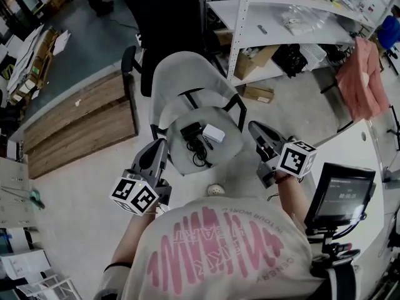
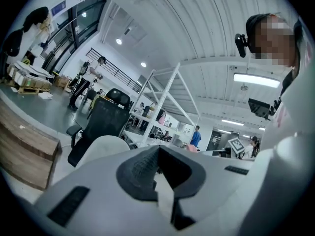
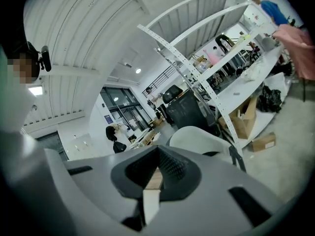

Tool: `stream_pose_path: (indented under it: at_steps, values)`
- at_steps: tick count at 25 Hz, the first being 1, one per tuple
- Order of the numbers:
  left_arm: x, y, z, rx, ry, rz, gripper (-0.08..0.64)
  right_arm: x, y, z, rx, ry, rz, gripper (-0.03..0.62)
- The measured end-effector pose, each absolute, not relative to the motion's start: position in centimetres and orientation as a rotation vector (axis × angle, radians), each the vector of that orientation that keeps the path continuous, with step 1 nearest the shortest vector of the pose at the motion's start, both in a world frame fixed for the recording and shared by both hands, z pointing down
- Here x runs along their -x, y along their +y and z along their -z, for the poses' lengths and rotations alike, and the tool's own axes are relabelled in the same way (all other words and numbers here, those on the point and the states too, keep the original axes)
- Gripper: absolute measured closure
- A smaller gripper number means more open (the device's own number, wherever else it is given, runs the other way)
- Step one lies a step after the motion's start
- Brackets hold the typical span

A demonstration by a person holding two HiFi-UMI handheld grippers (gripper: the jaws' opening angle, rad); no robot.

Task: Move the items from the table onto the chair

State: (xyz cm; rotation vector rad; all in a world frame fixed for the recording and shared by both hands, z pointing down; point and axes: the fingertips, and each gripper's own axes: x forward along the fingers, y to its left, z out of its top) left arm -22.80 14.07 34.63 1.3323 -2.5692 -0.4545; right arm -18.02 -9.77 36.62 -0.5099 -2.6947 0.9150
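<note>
charger (image 1: 192, 136) and white box (image 1: 214, 133) sat on the chair (image 1: 229, 152); i held left gripper (image 1: 161, 145) and right gripper (image 1: 254, 126) clenched empty; seemingly done.

Pale chair loaded with two items, bare floor around it.

The chair (image 1: 228, 150) holds on its seat a black adapter (image 1: 192, 134) with a looped cable, and a white box (image 1: 214, 133) just beside it on the right. On the grey floor (image 1: 81, 186), near the seat's front edge, lies a small pale round object (image 1: 215, 190). A cardboard box (image 1: 259, 94) sits on the floor under the white shelf unit (image 1: 281, 27). At the right, the white table (image 1: 353, 145) has a dark screen (image 1: 340, 195) at its near edge.
</note>
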Motion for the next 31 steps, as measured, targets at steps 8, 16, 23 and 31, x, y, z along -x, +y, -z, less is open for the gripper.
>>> stream_pose_path:
  at_steps: [8,16,23,31]
  values:
    - [23.0,13.6,-35.2,-1.308,-2.556,0.438,0.552,19.0,-9.7,-36.3,0.585,-2.698,-0.917,0.58]
    - [22.8,14.1,-35.3,-1.292,-2.553,0.427,0.552,19.1,-9.8,-36.1,0.58,-2.712,-0.945,0.58]
    - [22.7,14.1,-35.7,-1.287,-2.55,0.426,0.552,19.1,-9.9,-36.3,0.572,-2.714,-0.919,0.58]
    - [22.6,14.3,-35.7,-1.277,-2.556,0.437,0.552,19.1,-9.9,-36.4,0.574,-2.715,-0.895,0.58]
